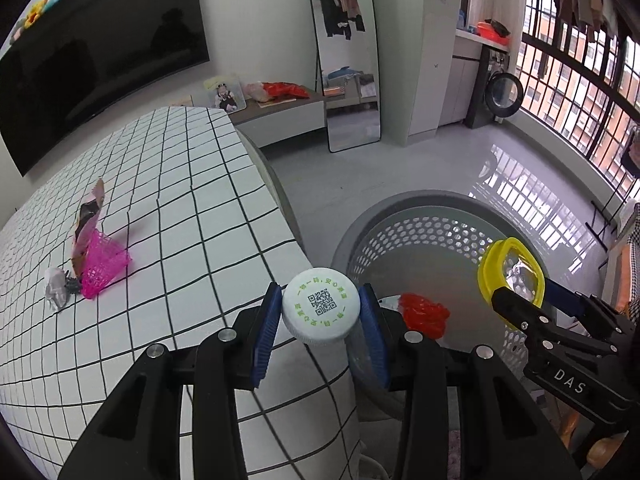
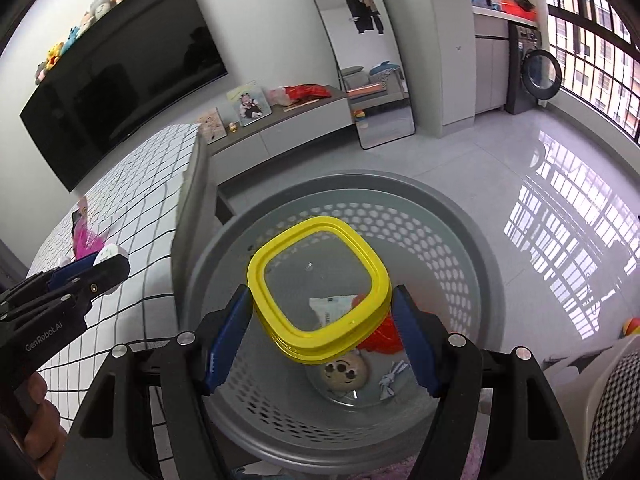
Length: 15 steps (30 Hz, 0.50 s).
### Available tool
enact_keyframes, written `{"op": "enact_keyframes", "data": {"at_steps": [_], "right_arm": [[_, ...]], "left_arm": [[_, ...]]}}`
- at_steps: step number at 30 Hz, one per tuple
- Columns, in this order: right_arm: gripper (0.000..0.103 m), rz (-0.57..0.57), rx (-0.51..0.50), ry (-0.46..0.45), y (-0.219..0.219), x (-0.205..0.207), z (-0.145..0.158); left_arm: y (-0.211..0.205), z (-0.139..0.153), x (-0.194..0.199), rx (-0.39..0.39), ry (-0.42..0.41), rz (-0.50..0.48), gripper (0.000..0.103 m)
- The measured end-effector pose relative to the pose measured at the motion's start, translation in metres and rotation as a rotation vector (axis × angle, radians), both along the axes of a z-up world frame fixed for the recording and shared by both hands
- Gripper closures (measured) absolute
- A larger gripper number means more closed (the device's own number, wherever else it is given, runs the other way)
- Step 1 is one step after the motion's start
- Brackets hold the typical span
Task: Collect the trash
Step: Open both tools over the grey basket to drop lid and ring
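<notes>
Basket [image 2: 440, 216] right of table [image 1: 192, 208]

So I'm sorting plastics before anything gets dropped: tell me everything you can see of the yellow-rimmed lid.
The yellow-rimmed lid is a rounded square with a stepped yellow plastic frame around a clear centre panel that shows the basket contents behind it. It looks whole and rigid. The right tool clamps it by two opposite edges between blue pads, tilted, in the air over the grey perforated basket. Nothing else touches it.
</notes>
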State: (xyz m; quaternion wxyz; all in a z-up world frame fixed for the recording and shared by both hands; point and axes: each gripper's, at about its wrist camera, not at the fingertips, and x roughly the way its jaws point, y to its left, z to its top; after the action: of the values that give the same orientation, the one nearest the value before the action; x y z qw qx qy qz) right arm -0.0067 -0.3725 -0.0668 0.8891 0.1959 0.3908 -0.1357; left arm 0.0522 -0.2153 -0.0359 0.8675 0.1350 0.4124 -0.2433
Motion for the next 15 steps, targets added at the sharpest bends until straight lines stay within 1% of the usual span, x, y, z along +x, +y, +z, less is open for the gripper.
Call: {"op": "enact_keyframes", "data": {"at_steps": [4,9,12,15], "right_arm": [[0.034,-0.026,-0.008,0.007,-0.012,-0.007,-0.003],[0.034,-0.034,0.000,0.022,-0.022,-0.009,-0.012],[0.034,-0.036,0.008,0.021,-0.027,-0.009,-0.014],[0.034,-0.039,0.007,0.014,-0.030,-0.010,-0.013]], "left_arm": [[-0.019,-0.006,-0.003,0.012,0.012,-0.035,0.063],[-0.037,-0.010,-0.010,0.022,-0.001,-0.071,0.063],[-0.045,-0.012,-0.011,0.024,0.007,-0.081,0.063],[-0.050,-0.012,-0.013,0.028,0.005,-0.082,0.058]]}}
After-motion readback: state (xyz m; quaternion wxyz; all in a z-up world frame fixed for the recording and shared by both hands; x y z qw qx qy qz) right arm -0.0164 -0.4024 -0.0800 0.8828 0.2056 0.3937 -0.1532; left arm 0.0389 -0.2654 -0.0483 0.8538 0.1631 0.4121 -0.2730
